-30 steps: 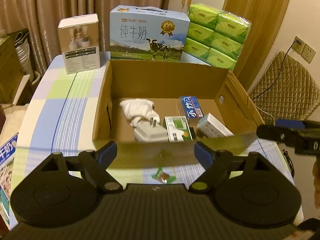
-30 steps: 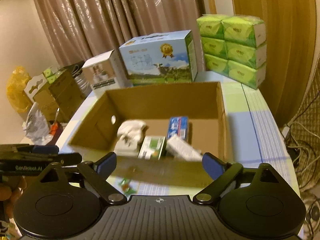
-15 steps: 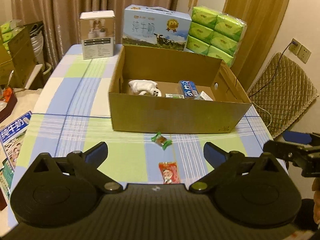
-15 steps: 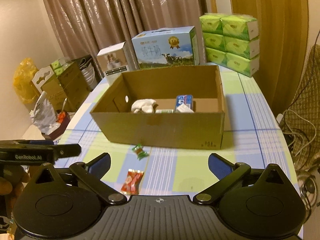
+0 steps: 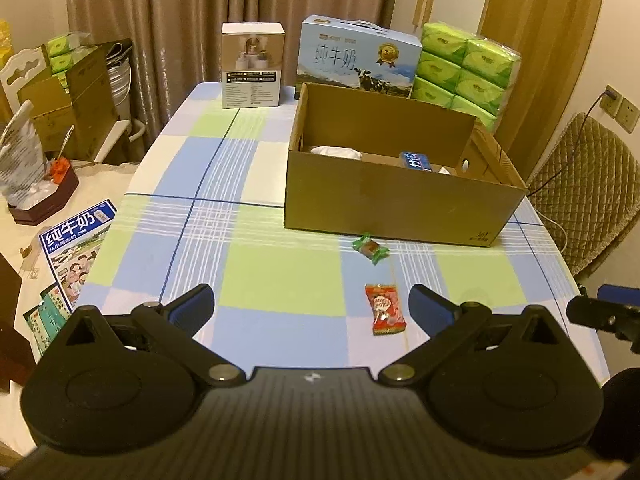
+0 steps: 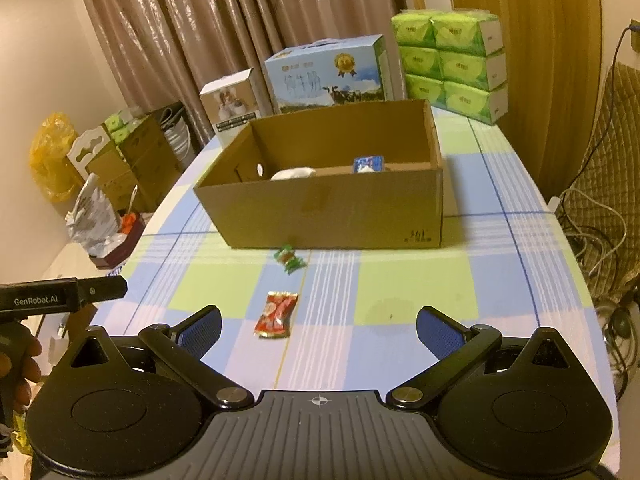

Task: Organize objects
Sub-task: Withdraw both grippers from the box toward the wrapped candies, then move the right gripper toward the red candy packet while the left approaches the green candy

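An open cardboard box [image 5: 400, 204] [image 6: 328, 212] stands on the checked tablecloth, holding a white cloth [image 5: 336, 152] and a blue packet [image 5: 416, 160]. In front of it lie a green-wrapped candy [image 5: 370, 247] [image 6: 289, 259] and, nearer me, a red candy packet [image 5: 383, 309] [image 6: 277, 314]. My left gripper [image 5: 312, 306] hovers open above the near table edge, with the red packet between its fingers' line but apart from them. My right gripper [image 6: 318, 330] is open too, holding nothing, with the red packet just left of its middle.
Behind the box stand a small white carton [image 5: 253, 65], a blue milk case [image 5: 358, 58] and stacked green tissue packs [image 5: 464, 72]. A quilted chair [image 5: 580, 188] is on the right. Boxes, bags and papers crowd the floor on the left [image 5: 76, 240].
Both grippers have drawn back from the box towards the near table edge, their jaws spreading wider. The two candies on the cloth have come into view.
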The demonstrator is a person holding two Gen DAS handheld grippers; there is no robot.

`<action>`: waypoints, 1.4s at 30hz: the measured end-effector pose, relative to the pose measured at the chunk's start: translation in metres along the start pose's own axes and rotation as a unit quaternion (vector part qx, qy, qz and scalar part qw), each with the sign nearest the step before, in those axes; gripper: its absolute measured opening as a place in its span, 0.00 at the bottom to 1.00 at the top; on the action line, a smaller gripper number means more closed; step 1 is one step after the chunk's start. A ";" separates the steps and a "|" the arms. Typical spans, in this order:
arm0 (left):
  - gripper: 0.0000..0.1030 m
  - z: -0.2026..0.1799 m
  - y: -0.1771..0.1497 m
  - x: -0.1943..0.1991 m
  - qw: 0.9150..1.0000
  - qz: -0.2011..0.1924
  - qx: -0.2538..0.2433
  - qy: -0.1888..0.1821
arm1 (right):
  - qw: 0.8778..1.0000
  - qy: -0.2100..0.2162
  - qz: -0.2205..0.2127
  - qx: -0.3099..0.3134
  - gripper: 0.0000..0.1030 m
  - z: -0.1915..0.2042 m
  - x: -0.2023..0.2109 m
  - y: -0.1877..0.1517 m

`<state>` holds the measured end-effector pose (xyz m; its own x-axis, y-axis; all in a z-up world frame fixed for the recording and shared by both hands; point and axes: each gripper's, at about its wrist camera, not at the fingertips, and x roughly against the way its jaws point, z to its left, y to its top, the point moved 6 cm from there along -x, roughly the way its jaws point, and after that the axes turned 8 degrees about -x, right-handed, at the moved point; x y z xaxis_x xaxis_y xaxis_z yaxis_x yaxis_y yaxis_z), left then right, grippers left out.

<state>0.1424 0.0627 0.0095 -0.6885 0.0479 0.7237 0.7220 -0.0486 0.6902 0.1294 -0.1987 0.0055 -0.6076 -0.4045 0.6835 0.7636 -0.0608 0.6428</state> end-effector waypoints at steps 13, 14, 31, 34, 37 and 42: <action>0.99 -0.001 -0.011 0.004 1.000 0.002 0.006 -0.002 | 1.000 0.002 0.007 0.001 0.98 0.005 0.000 -0.012; 0.99 -0.003 -0.011 0.004 1.000 0.006 0.003 -0.001 | 1.000 0.002 0.007 0.002 0.98 0.006 -0.001 -0.012; 0.99 -0.006 -0.021 -0.006 1.000 0.030 0.000 -0.005 | 1.000 0.001 0.019 -0.004 0.98 0.006 -0.011 -0.020; 0.99 -0.007 -0.022 -0.007 0.999 0.033 -0.001 -0.006 | 1.000 0.000 0.020 -0.006 0.98 0.004 -0.012 -0.022; 0.99 -0.007 -0.023 -0.009 0.999 0.034 -0.002 -0.007 | 1.000 -0.001 0.021 -0.008 0.98 0.004 -0.013 -0.023; 0.99 -0.006 -0.026 -0.008 0.999 0.032 -0.003 -0.006 | 1.000 -0.001 0.020 -0.008 0.98 0.004 -0.013 -0.023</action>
<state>0.1289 0.0574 -0.0142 -0.6394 0.0571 0.7668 0.7646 -0.0578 0.6419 0.1190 -0.1887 -0.0172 -0.5766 -0.4053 0.7094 0.7911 -0.0599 0.6087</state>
